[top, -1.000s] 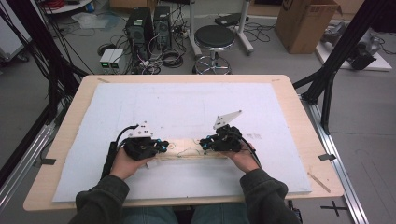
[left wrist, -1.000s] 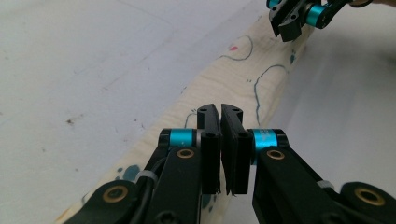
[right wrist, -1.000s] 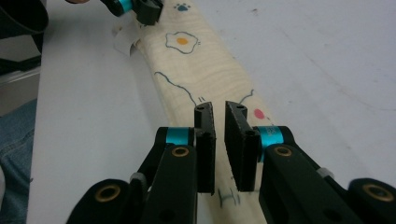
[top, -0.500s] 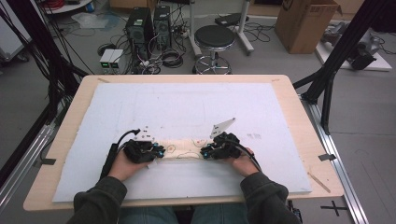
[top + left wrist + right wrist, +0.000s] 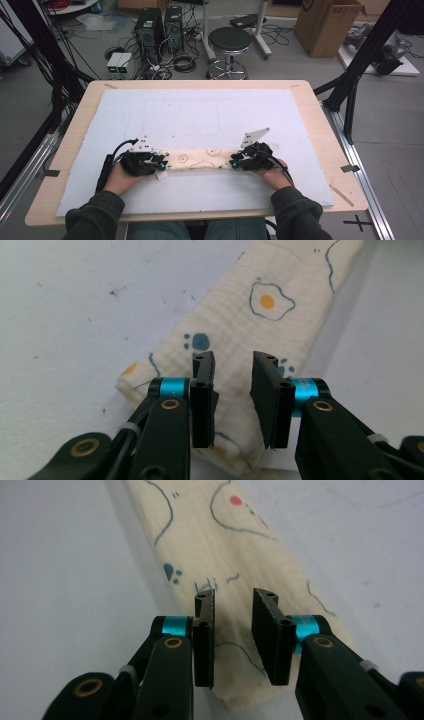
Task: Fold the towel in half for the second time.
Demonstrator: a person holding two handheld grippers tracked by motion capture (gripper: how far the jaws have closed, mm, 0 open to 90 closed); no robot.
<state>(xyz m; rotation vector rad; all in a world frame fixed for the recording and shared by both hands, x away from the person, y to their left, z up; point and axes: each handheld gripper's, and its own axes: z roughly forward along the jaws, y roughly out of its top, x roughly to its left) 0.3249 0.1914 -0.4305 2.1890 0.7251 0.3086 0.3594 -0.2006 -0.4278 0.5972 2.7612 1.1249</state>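
While the folded cloth (image 5: pixel 202 159) lies as a narrow strip near the 6 o'clock edge of the surface (image 5: pixel 210 112), the left gripper (image 5: pixel 234 397) sits at its 9 o'clock end and the right gripper (image 5: pixel 233 637) at its 3 o'clock end. Both grippers are partly open, jaws straddling the cloth without clamping it. If either closes on the top layer alone, the fold will probably open and the strip will skew.

A black round stool (image 5: pixel 229 39) stands on the floor at the top middle. To its left are two black computer boxes (image 5: pixel 158 24) with tangled wires. A brown cardboard box (image 5: pixel 327 22) sits at the upper right.
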